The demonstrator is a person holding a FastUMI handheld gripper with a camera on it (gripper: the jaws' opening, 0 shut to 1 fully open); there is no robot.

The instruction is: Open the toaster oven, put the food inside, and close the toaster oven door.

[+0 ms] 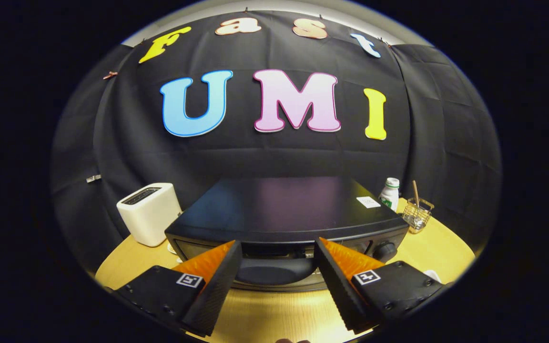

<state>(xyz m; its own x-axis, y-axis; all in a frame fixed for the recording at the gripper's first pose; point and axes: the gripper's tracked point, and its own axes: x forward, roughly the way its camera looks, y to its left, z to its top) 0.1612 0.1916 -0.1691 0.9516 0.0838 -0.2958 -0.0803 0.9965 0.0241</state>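
Toaster oven (284,209) fronts the gripper (278,250), lying crosswise; jaws spread.

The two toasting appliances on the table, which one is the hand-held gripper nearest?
The black toaster oven, just ahead of the open hand-held gripper; the white slot toaster stands farther off beside it.

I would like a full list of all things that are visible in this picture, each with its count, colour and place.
black toaster oven: one, black, on the table just ahead of the tool, door closed
white slot toaster: one, white, left of the oven
white bottle with green label: one, white and green, behind the oven's right corner
wire basket with a stick in it: one, metallic, right of the bottle
round wooden table: one, light yellow wood, under everything
tool: one, fingers open, spread either side of the oven's handle, touching nothing
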